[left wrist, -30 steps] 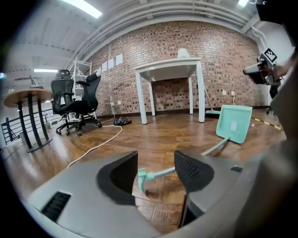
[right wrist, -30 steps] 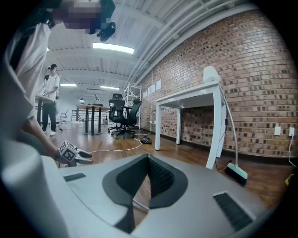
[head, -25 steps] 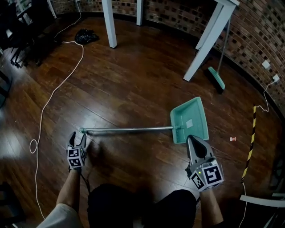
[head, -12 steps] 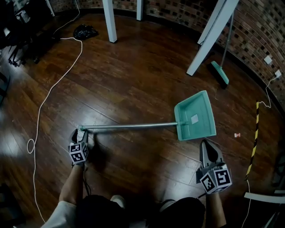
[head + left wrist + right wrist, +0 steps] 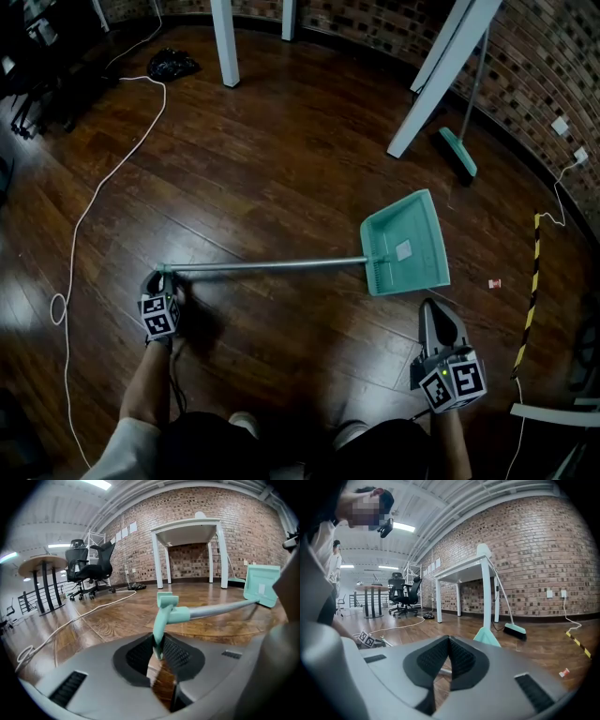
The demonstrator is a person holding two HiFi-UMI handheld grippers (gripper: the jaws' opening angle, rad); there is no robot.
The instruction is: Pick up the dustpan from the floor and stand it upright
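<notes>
Two hand-held tools reach over a dark wooden floor [image 5: 281, 169], seen from above the person's knees. A teal plastic dustpan with a long silver metal handle [image 5: 408, 244] lies on this floor, not upright. Its pan is at the right with the hollow side facing up. The handle runs leftward across the boards to the left tool [image 5: 161, 277].

From the left tool's [image 5: 158, 645] own camera, its jaws are closing. The thin teal tab at the end of the dustpan [image 5: 167, 607] handle stands between the ribbed black pads, and they pinch it. The handle stretches away to the pan at the far right.

Below the pan, the right tool [image 5: 434, 305] points towards its near edge, close to it but apart. In its own view the right tool's [image 5: 449, 641] pad tips meet with nothing between them. A teal corner of the dustpan [image 5: 488, 637] pokes up just beyond.

Farther off, a white table [image 5: 436, 75] stands near a curved red brick wall [image 5: 544, 75]. A broom with a teal head [image 5: 459, 155] leans there. A white cable [image 5: 103, 187] snakes along the floor at the left, past a crumpled black bag [image 5: 172, 66]. A yellow-and-black striped strip [image 5: 528, 300] lies at the right.
</notes>
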